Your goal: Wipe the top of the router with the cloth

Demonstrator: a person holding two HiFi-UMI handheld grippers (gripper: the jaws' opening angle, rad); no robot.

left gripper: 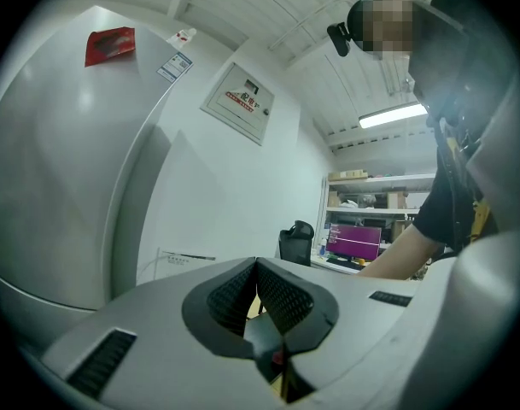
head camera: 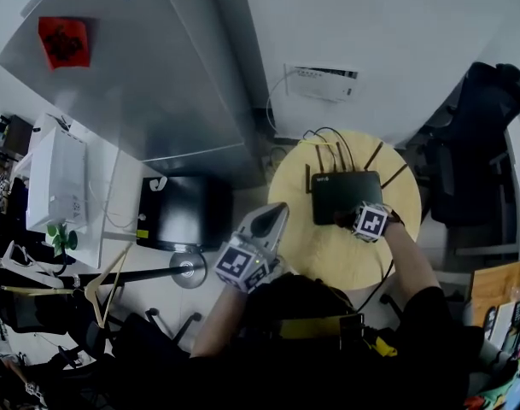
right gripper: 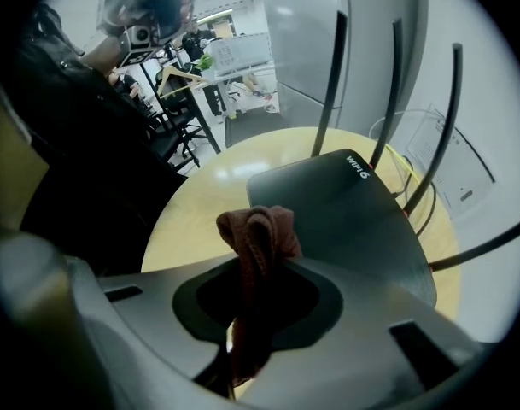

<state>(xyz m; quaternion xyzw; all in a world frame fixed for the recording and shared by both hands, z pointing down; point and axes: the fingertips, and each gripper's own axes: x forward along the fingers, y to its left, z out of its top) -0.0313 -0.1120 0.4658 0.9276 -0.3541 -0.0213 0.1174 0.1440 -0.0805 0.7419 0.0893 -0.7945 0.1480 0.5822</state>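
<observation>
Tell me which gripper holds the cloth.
The right gripper: its jaws are shut on the brown cloth, by the router. The left gripper is shut on nothing.

Quick tally: one router [head camera: 347, 196], one reddish-brown cloth [right gripper: 258, 233], one round desk [head camera: 328, 254], two grippers (left gripper [head camera: 278, 212], right gripper [head camera: 343, 219]), one silver fridge [head camera: 131, 84] with one red sticker [head camera: 65, 41], one black office chair [head camera: 486, 126] far right.

Office workroom — glowing purple computer monitor [left gripper: 355, 240] at centre right, black padded office chair [left gripper: 295, 241] beside it, box-stacked white shelves [left gripper: 375, 193] above.
</observation>
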